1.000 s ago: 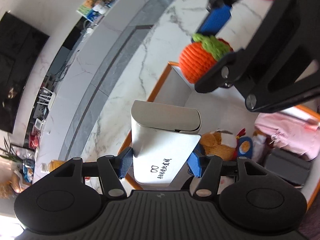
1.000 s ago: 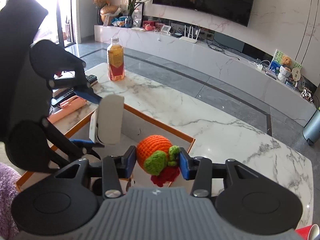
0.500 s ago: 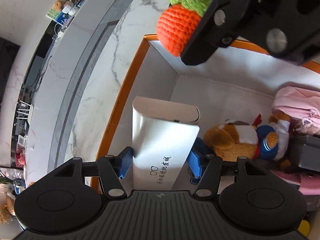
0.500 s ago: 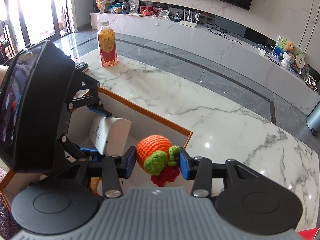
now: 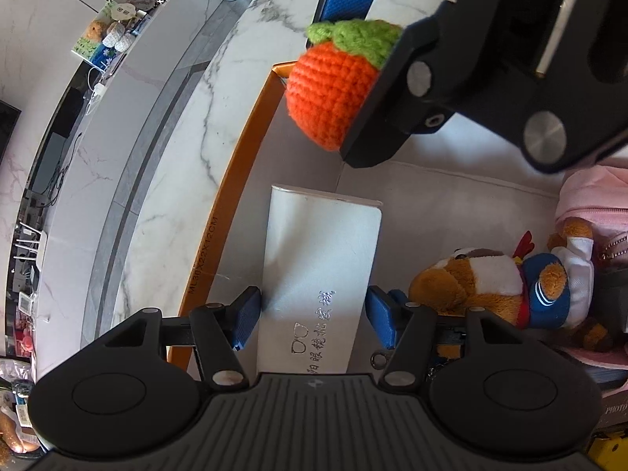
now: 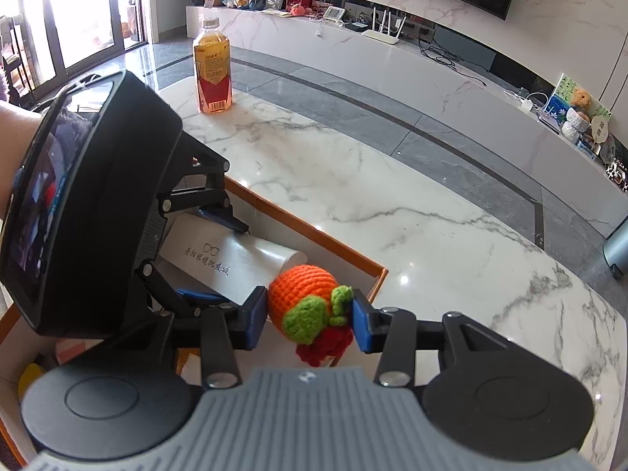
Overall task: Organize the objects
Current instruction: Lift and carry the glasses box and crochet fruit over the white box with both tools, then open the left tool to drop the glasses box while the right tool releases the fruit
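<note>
Two items held over an orange-rimmed box (image 5: 219, 212)

A white glasses case (image 5: 320, 271) was pinched between the left gripper (image 5: 314, 314) fingers; a crocheted orange (image 6: 304, 294) was clamped in the right gripper (image 6: 310, 320) fingers.

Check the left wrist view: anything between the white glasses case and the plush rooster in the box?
Nothing but bare box floor between the white glasses case and the plush rooster, apart from the left gripper's own blue finger.

**Much of the box sits behind the grippers**

In the left wrist view the white case (image 5: 320, 259) runs under the camera's housing at the bottom edge, cutting its printed text. The plush toy (image 5: 506, 282) is partly covered by the gripper's linkage, and the pink pouch (image 5: 592, 196) leaves the right edge. The other gripper's black frame hides half the crocheted orange (image 5: 333, 90).
</note>
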{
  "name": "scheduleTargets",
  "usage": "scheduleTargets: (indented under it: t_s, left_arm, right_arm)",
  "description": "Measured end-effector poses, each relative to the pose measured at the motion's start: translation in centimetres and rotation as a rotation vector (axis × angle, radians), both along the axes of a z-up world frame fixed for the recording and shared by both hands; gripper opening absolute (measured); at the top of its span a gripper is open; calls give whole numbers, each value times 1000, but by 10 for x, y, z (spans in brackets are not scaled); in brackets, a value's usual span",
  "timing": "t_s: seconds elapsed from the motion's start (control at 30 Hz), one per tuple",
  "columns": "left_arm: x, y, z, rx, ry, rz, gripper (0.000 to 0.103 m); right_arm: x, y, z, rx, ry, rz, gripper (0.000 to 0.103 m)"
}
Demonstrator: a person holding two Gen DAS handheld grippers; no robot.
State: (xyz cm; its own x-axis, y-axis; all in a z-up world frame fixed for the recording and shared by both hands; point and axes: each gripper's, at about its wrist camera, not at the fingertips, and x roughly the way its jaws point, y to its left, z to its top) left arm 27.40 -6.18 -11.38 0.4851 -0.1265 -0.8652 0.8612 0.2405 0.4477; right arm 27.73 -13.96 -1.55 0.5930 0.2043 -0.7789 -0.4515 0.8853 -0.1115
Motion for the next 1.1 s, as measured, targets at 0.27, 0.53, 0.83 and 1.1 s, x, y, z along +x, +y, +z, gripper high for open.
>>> scheduleTargets:
  t_s: [0.27,0.53,0.83,1.1]
  left_arm:
    - [-5,5,-1,-29,-12,0,71]
    - [-12,11,10,-56,-70,31,75]
    - [-27,22,42,-212,-36,192,75]
    - [-38,30,59,-365,57,378,75]
  right_arm:
    - [5,4,-6,-24,13,1,47]
    - [0,9,-7,-48,27,33,47]
    - [-18,18,-8,-89,105,134,47]
    - [-28,34,-26,-212,191,248,47]
